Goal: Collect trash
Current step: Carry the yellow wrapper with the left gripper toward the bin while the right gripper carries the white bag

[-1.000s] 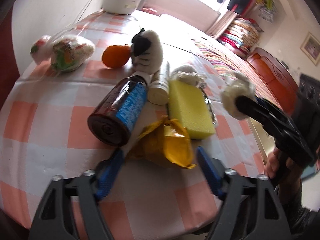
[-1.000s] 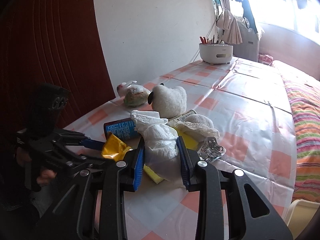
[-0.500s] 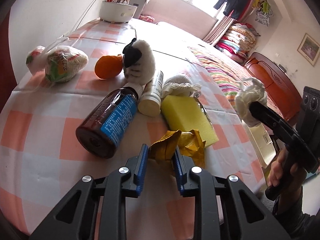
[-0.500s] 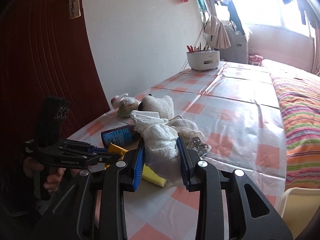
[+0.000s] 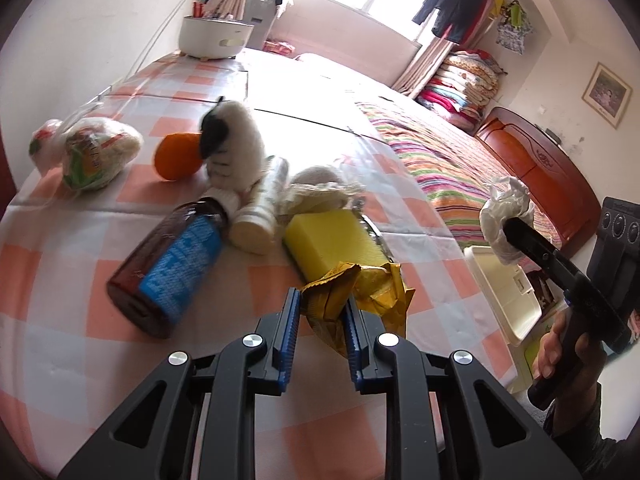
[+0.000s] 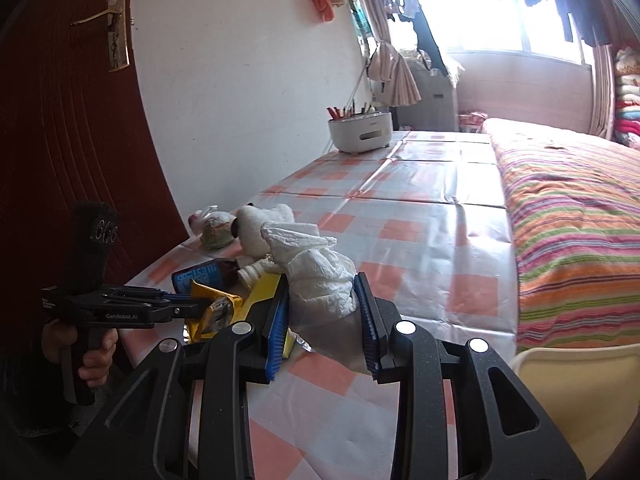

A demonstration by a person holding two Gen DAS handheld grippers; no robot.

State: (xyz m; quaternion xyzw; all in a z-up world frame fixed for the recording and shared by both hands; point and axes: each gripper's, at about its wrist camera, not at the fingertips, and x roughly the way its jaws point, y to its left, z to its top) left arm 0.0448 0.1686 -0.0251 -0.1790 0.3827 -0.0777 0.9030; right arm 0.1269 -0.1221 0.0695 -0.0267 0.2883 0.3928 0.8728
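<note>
My left gripper (image 5: 320, 312) is shut on a crumpled yellow wrapper (image 5: 352, 296) and holds it just above the checked table (image 5: 60, 264). The wrapper (image 6: 212, 312) also shows in the right wrist view, in the left gripper (image 6: 192, 308). My right gripper (image 6: 322, 304) is shut on a crumpled white tissue (image 6: 316, 268) and holds it above the table's near edge. In the left wrist view the tissue (image 5: 506, 208) hangs off the table to the right, over a cream bin (image 5: 504, 284).
On the table lie a brown bottle (image 5: 168, 268), a white bottle (image 5: 260, 216), a yellow sponge (image 5: 336, 240), a plush toy (image 5: 236, 148), an orange (image 5: 176, 156), bagged food (image 5: 92, 156) and a white holder (image 5: 214, 36). A striped bed (image 6: 572, 240) is right.
My left gripper closed on the yellow wrapper and lifted it off the table. My right gripper, still holding the tissue, moved back and right, away from the pile.
</note>
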